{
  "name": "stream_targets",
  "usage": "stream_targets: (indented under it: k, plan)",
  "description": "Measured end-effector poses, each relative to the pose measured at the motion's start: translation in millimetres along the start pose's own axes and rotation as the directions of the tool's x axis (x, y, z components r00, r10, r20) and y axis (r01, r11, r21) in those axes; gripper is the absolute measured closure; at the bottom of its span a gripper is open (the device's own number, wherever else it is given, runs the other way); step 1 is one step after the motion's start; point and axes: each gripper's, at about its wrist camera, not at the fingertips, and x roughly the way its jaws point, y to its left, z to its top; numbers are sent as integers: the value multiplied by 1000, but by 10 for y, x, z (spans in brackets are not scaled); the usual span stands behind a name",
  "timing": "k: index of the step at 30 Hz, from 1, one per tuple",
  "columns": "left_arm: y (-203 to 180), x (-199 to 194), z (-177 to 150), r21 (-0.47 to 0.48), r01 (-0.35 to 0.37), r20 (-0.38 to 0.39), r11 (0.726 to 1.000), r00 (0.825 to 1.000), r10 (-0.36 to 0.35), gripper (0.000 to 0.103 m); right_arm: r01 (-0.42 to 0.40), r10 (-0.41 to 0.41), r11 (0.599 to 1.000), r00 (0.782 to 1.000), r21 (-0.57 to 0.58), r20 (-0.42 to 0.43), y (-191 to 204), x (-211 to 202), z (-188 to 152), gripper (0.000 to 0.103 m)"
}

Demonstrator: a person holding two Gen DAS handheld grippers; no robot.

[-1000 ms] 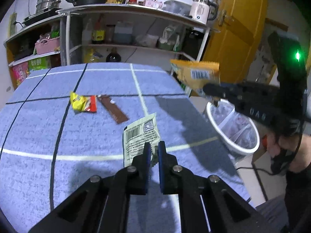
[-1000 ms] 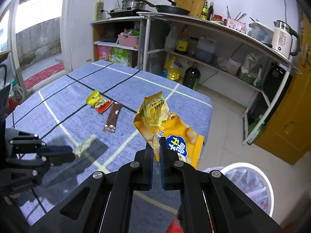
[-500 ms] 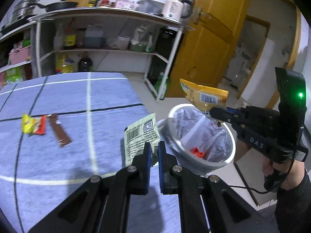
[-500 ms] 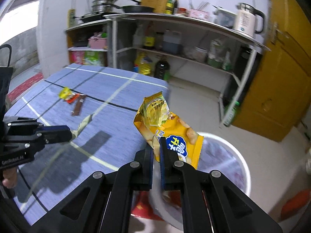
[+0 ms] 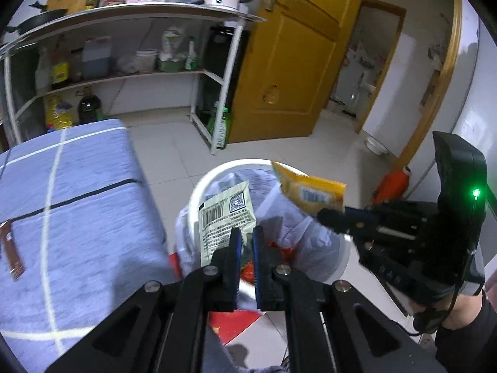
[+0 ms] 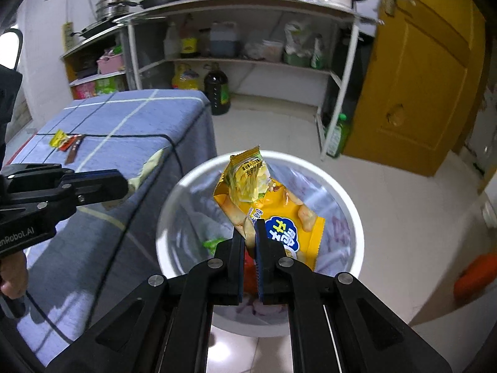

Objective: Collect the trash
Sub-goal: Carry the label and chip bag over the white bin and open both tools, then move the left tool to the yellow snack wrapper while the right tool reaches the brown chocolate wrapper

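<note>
My left gripper (image 5: 245, 236) is shut on a pale green wrapper (image 5: 225, 217) with a barcode and holds it over the near rim of the white trash bin (image 5: 198, 186). My right gripper (image 6: 249, 233) is shut on a yellow snack bag (image 6: 264, 205) and holds it above the middle of the bin (image 6: 351, 211). The right gripper and its bag also show in the left wrist view (image 5: 310, 194). The left gripper shows at the left of the right wrist view (image 6: 121, 183). The bin has a plastic liner and some red and green trash inside.
A table with a blue cloth (image 6: 118, 124) stands left of the bin, with a yellow-red wrapper (image 6: 62, 140) and a brown wrapper (image 5: 12, 253) on it. A metal shelf rack (image 6: 248, 59) and a yellow door (image 6: 419, 93) stand behind. An orange object (image 6: 475, 275) lies on the floor at right.
Both grippers have swung right from over the table to over the bin, each still holding its wrapper. The snack bag now hangs above the bin's opening.
</note>
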Motion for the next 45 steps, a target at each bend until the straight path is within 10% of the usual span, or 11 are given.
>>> stream_targets:
  k: [18,45]
  plan:
    - [14,458,66,-25,14,-38,1000,999,-15,83,4,-3,1000,999,25,-46,-147,152,-42,83]
    - [914,-874,-181,-112,-141,103,984,983,152,82,-240,242,970,960,-34,143,808,-350,428,81]
